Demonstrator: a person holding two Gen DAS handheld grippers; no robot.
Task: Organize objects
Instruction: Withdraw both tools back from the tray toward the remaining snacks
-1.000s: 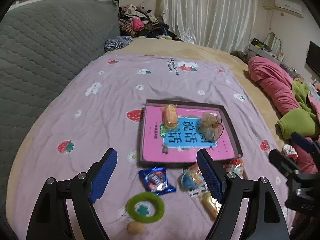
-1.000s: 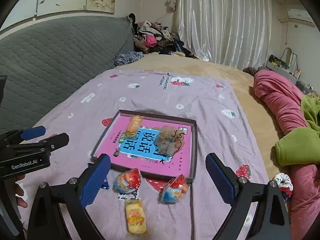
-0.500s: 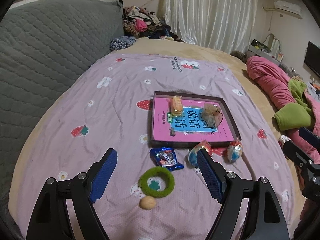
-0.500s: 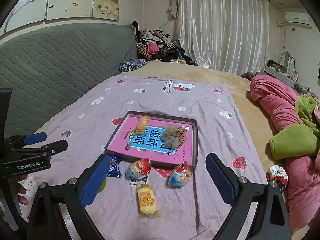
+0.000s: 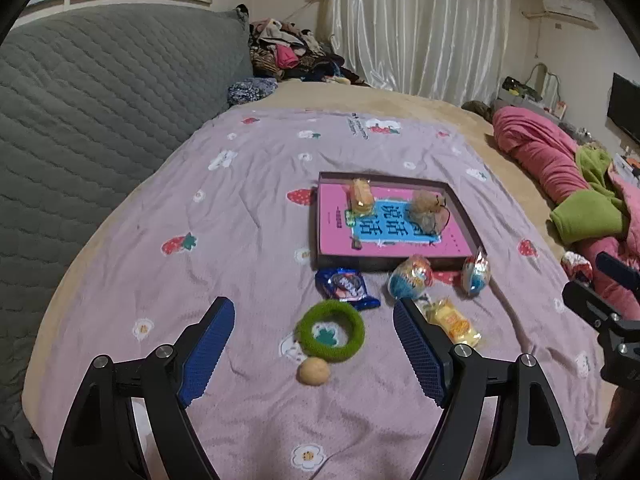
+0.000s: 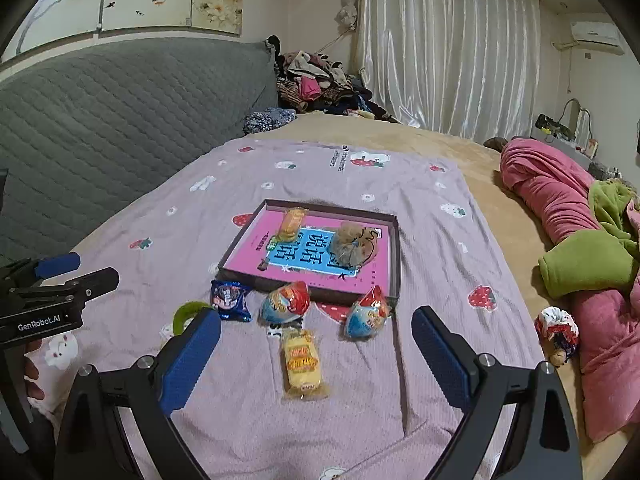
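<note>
Hovering with both jaws spread and empty, the left gripper (image 5: 313,344) should drop squarely over the green ring (image 5: 329,330), while the right gripper (image 6: 316,354) takes the yellow snack pack (image 6: 302,362) toward the far tray (image 6: 397,240).

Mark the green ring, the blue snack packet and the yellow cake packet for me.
green ring (image 5: 352,330), left wrist view, on its fuzzy right band.
blue snack packet (image 5: 344,285), left wrist view, on its printed middle.
yellow cake packet (image 6: 301,362), right wrist view, on its label.
</note>
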